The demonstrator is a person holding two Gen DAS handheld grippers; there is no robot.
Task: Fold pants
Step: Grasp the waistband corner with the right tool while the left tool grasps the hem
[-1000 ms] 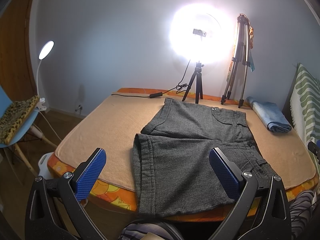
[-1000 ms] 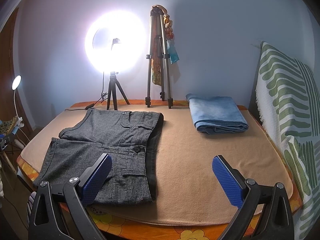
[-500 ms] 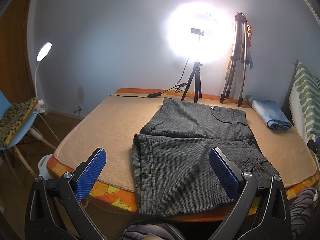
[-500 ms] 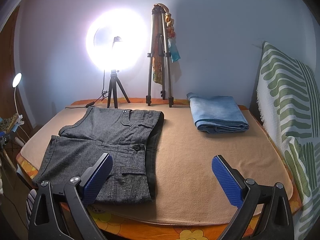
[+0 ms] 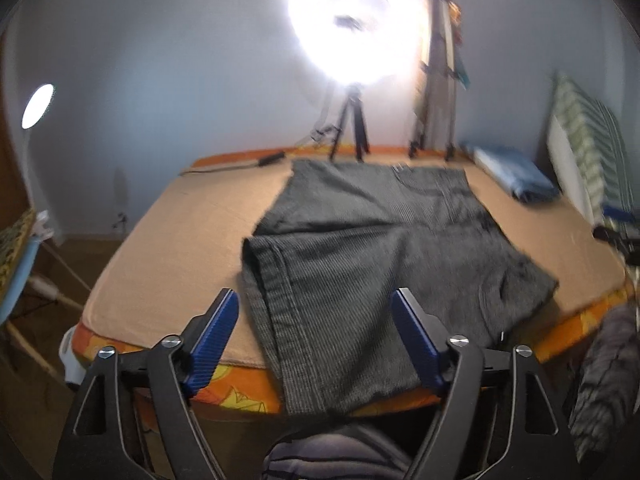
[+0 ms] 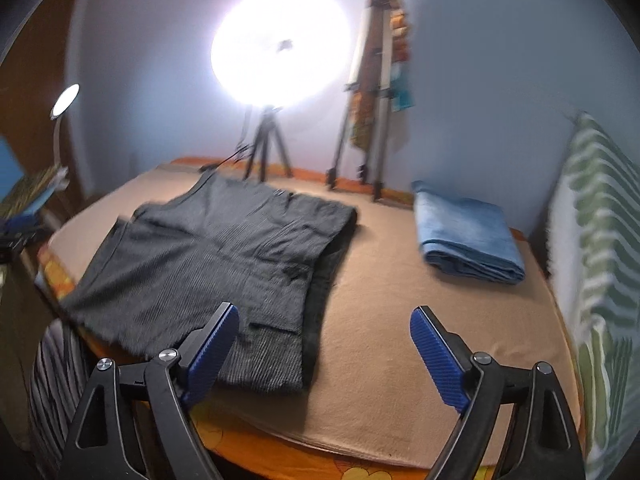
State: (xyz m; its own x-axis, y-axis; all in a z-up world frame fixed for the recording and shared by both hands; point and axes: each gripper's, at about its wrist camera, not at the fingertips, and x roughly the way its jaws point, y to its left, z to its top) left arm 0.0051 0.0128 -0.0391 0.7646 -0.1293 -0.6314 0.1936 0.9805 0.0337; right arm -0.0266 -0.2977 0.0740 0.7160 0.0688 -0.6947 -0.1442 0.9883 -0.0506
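Both grippers have swung and closed in on the grey shorts (image 5: 372,264) since a second ago, the views now blurred with motion, and their fingers stand less wide apart than before. The shorts lie flat on the tan-covered surface (image 5: 180,240), unfolded, waistband toward the folded blue jeans (image 6: 468,236) and leg hems on the far side from them; one leg hangs over the surface's near edge.

The left gripper (image 5: 314,336) hovers spread and empty just before that overhanging leg hem, which lies straight ahead between its fingers. The right gripper (image 6: 324,350) is also spread and empty, with the waistband corner just ahead of its left finger. The shorts' long axis runs from hem to waistband, across both grippers' line of sight, so each gripper is nearest its own end.

Judged from this, the first fold is not yet begun. No brand, label or writing can be read.
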